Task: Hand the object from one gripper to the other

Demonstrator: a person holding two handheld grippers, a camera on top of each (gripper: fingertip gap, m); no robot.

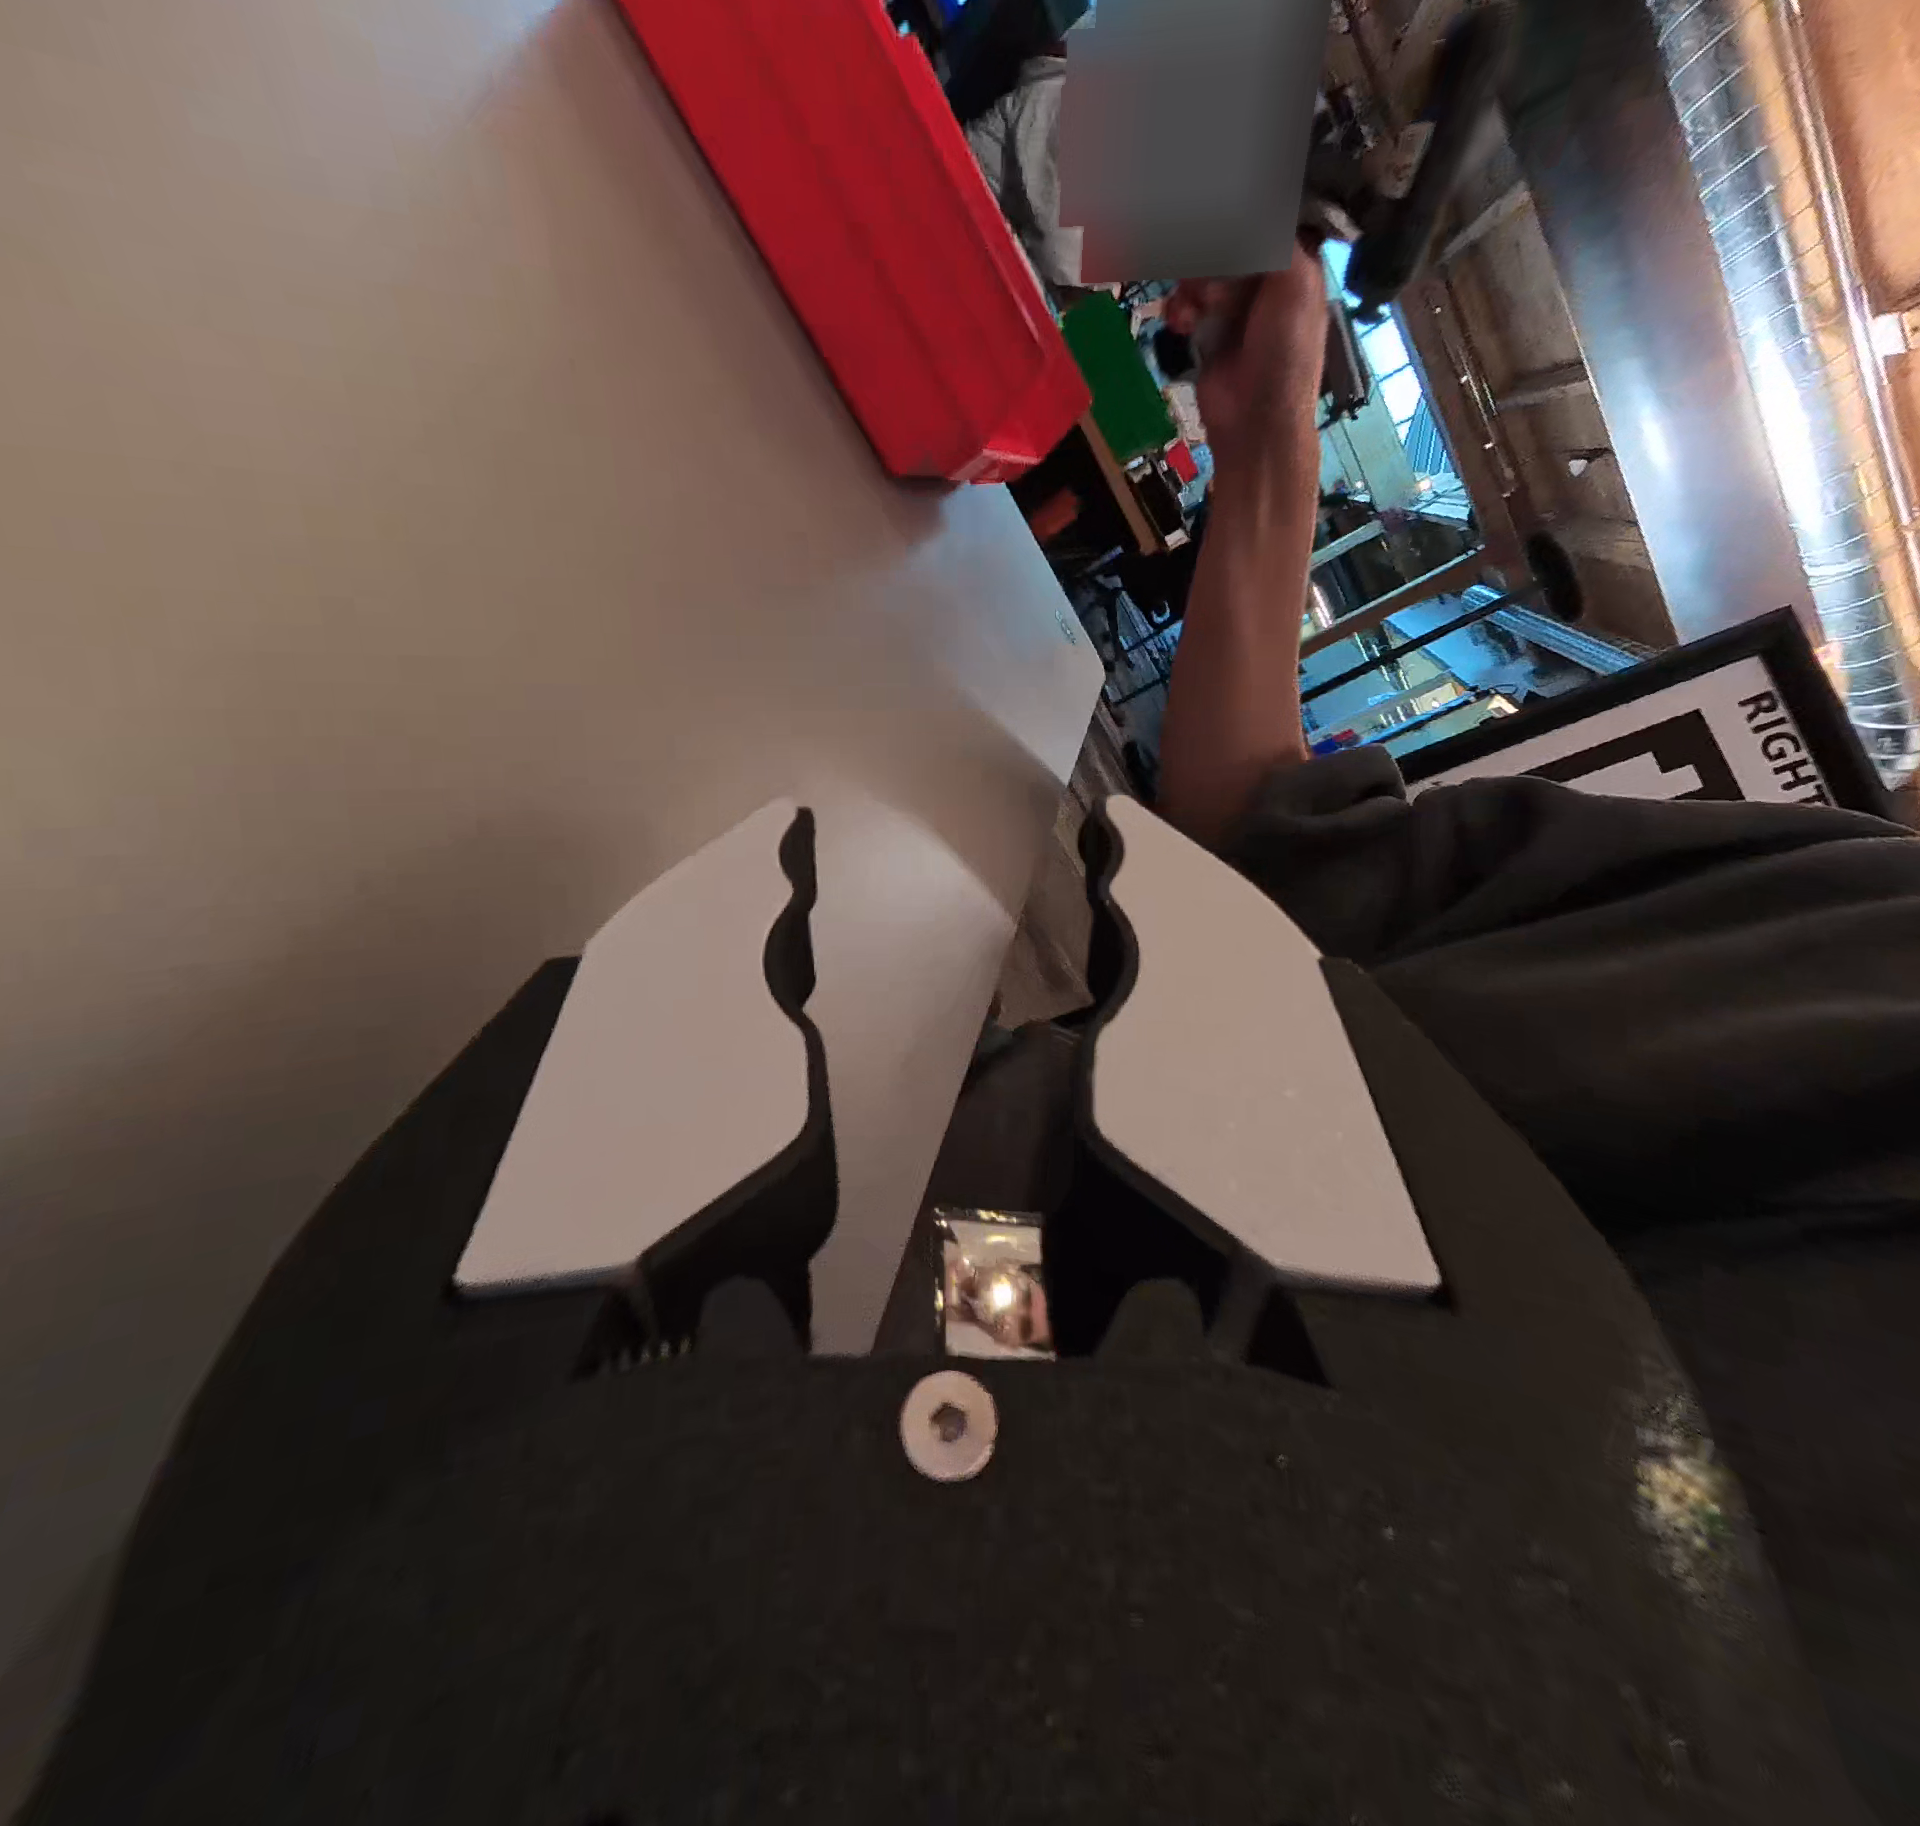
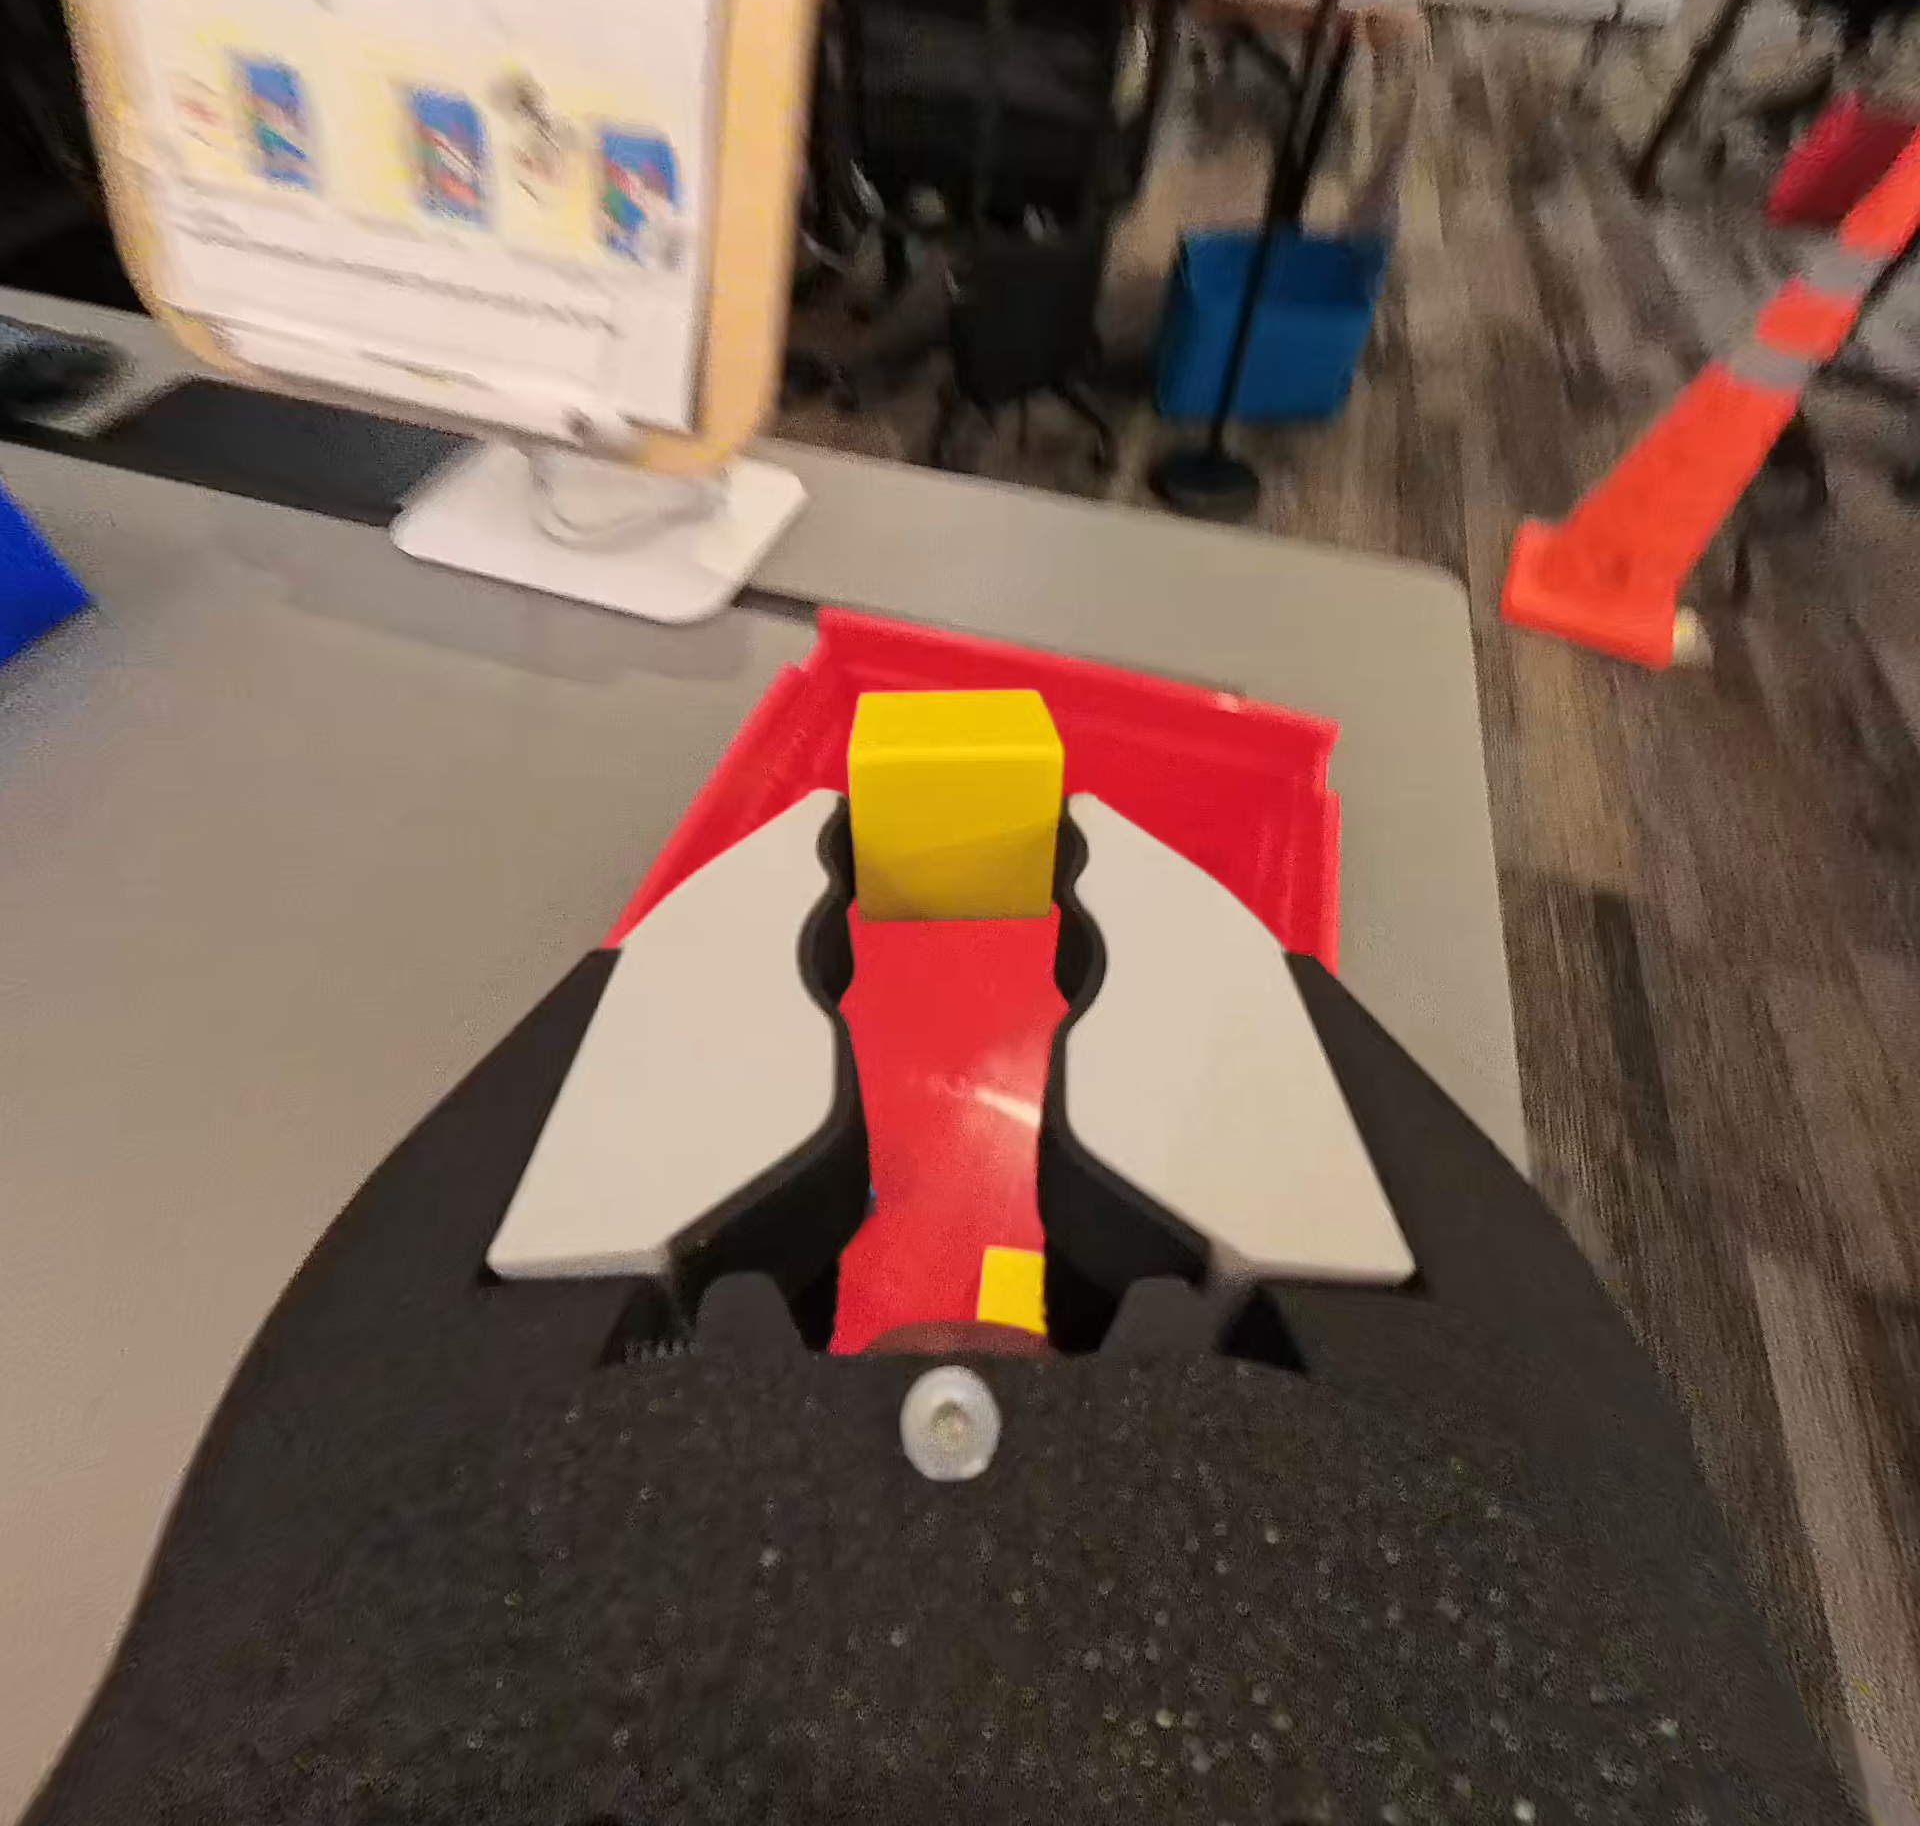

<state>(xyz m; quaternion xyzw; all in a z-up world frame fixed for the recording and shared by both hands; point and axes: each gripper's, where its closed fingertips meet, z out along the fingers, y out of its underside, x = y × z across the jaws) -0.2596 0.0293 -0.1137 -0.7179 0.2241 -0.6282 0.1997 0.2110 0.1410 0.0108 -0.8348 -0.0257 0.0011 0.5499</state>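
Your left wrist view is rolled sideways, skimming low along the grey table (image 1: 364, 529). Your right wrist view looks steeply down, close over the red bin (image 2: 1195, 768), which both views share.

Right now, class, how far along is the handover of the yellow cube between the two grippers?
Done: the right gripper has the yellow cube pinched between its fingertips, above the red bin. In hand: only that hold; the left gripper is open and empty, beside the grey table. Left: bringing the two together, the left closing on the cube, the right letting go.
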